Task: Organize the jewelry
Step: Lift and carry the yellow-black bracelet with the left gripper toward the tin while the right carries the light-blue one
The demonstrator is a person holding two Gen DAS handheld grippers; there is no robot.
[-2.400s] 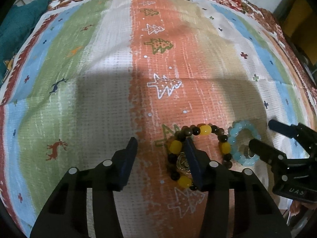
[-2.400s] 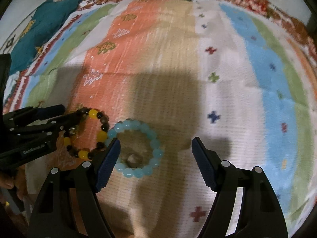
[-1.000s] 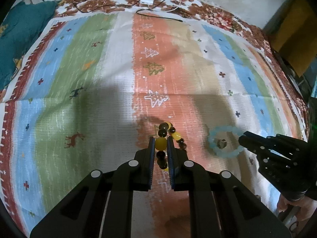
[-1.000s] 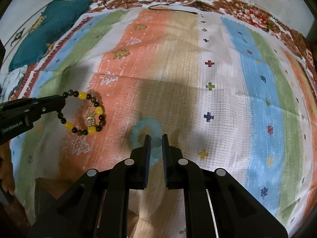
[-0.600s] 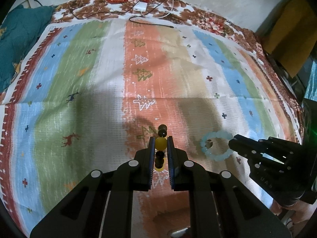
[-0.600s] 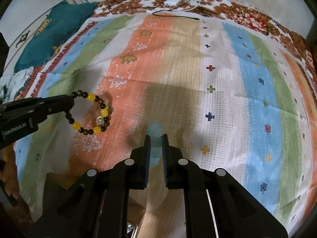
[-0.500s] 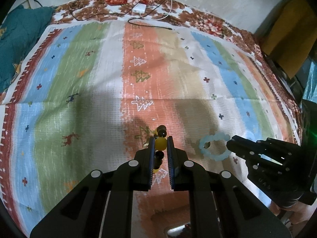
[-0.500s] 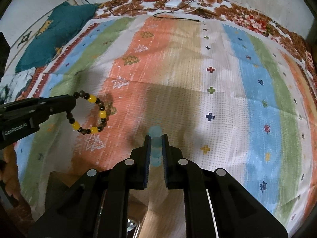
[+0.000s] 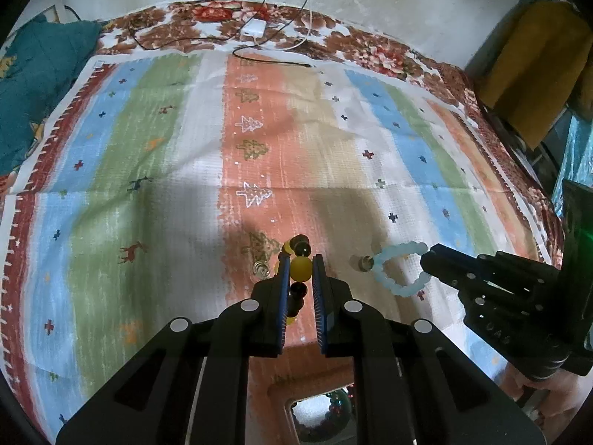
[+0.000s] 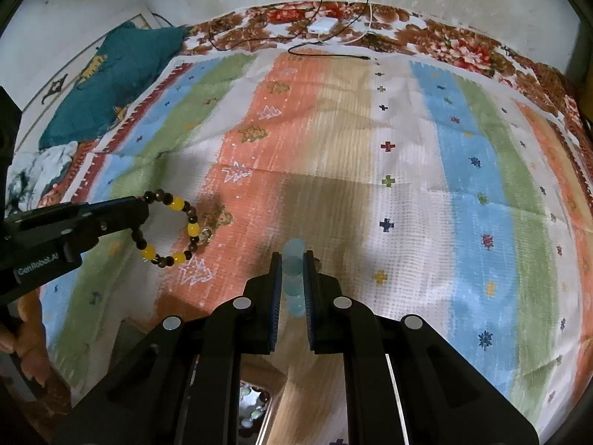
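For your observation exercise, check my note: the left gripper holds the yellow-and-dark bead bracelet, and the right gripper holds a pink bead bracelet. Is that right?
One detail is wrong. The right gripper holds a pale blue bead bracelet, not pink; the right wrist view shows it. The left gripper does hold the yellow-and-dark bead bracelet.

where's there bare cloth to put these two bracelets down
Nearly all of the striped cloth is bare: the whole spread between the two grippers and the cables at the far edge. Crowded spots: that cable end, and the teal bedding at the far left corner.
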